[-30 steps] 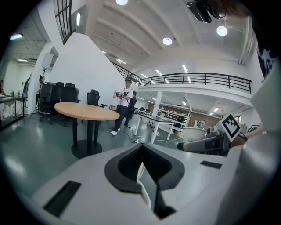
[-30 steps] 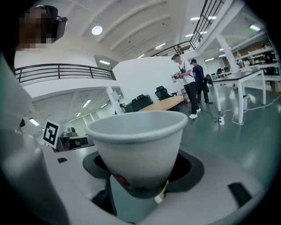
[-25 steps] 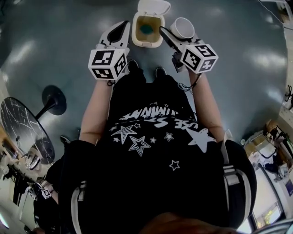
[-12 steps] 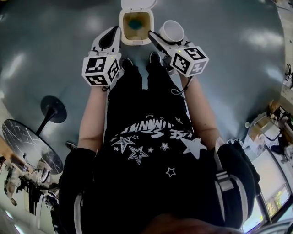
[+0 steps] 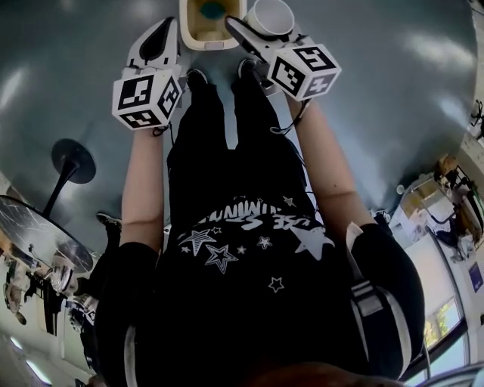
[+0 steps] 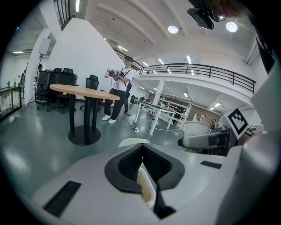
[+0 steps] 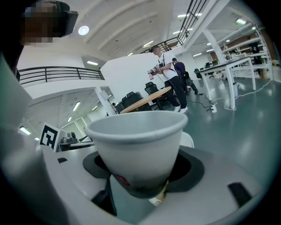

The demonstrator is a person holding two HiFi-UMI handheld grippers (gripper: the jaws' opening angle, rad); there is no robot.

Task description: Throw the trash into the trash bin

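The cream trash bin (image 5: 198, 34) stands on the floor at the top of the head view, lid up, with something blue inside. My right gripper (image 5: 259, 23) is shut on a white paper cup (image 5: 271, 17), which hangs upright just right of the bin's rim. In the right gripper view the cup (image 7: 137, 145) fills the space between the jaws. My left gripper (image 5: 160, 30) is shut and empty, just left of the bin. Under its closed jaws in the left gripper view, the bin's rim (image 6: 145, 190) and raised lid (image 6: 131, 142) show.
The person's shoes (image 5: 198, 78) stand just in front of the bin. A round table's black pedestal foot (image 5: 72, 160) lies at the left. Farther off stand a wooden round table (image 6: 83, 93), another person (image 6: 122, 92) and rows of desks (image 6: 160, 115).
Both grippers have sunk toward the floor and closer to the bin. The bin has slid to the top edge of the head view. The cup stays in the right gripper.
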